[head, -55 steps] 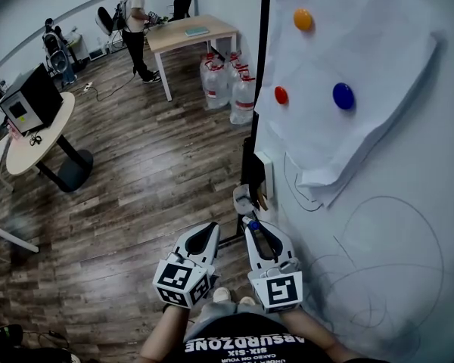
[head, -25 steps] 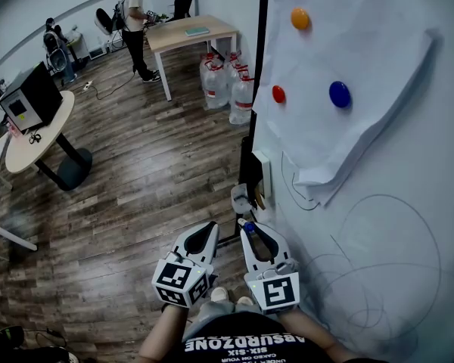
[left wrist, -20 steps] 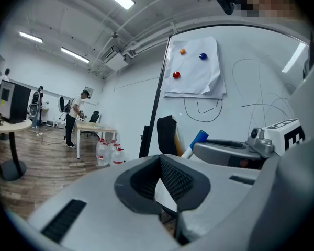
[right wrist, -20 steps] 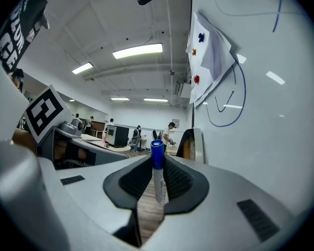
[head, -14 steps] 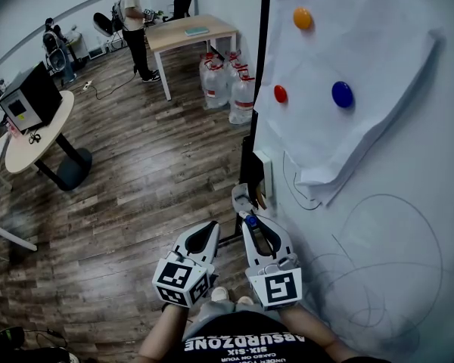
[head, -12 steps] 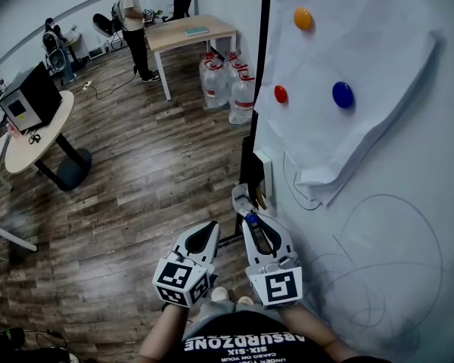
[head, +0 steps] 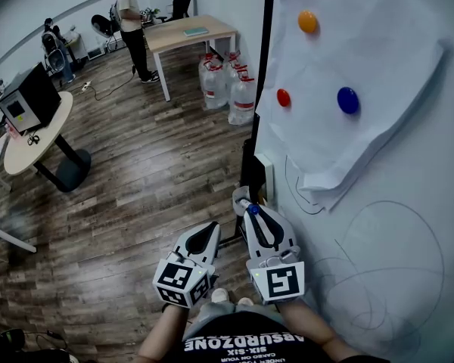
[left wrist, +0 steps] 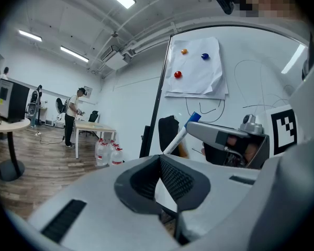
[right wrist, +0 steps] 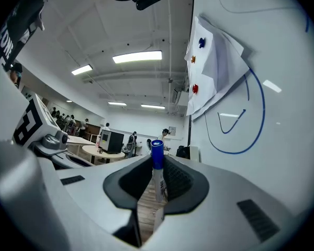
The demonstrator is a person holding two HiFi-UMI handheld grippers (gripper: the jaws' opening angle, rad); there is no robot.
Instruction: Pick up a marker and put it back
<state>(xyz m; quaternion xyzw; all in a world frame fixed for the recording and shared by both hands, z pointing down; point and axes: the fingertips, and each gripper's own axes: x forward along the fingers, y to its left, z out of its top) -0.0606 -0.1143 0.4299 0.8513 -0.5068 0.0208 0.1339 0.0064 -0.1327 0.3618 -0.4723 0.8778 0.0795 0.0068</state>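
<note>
A white marker with a blue cap (head: 253,209) stands between the jaws of my right gripper (head: 255,215), which is shut on it. In the right gripper view the marker (right wrist: 157,179) rises upright out of the pads, cap on top, beside the whiteboard (right wrist: 261,140). It hangs just short of a small grey holder (head: 242,196) at the whiteboard's (head: 386,233) left edge. My left gripper (head: 210,227) hangs beside it on the left, shut and empty; its tips (left wrist: 160,158) touch. From the left gripper view the marker (left wrist: 180,135) sticks out of the right gripper (left wrist: 225,140).
A loose paper sheet (head: 348,51) is pinned to the board by three magnets, with blue scribbles below it. A black-and-white box (head: 259,171) sits on the board's edge. Water jugs (head: 227,85), a wooden table (head: 189,30), a round table (head: 34,131) and a standing person (head: 132,21) are farther off.
My right gripper, with the marker in it, has drifted slightly forward and right, nearer the board's edge. The left gripper has stayed put.
</note>
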